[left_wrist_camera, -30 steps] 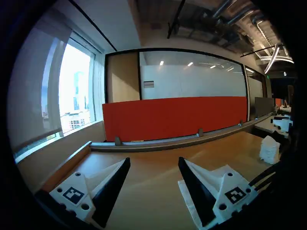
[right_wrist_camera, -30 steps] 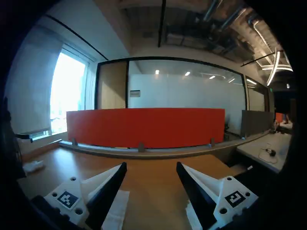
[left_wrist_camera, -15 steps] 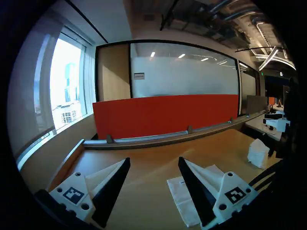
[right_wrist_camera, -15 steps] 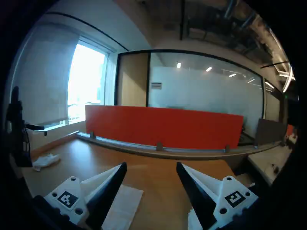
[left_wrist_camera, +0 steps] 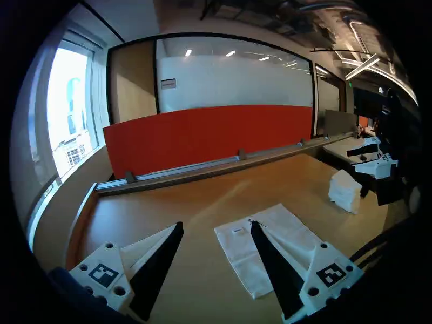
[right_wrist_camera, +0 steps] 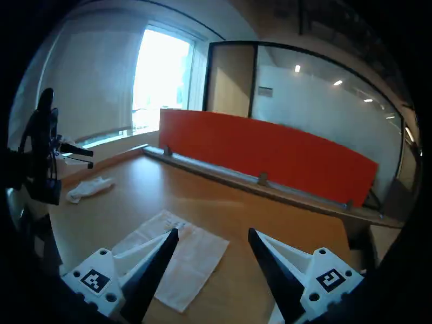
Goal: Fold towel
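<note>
In the left gripper view, your left gripper hangs empty, fingers spread; the towel lies flat, near and to the right. Come straight down and you'd likely pinch bare desk. In the right gripper view, the right gripper is spread too, with the towel near-left; grabbing off-corner would probably skew the fold.

Towel — matt white cloth, desk smooth wood w/ slight sheen, left tongs matt plastic
</note>
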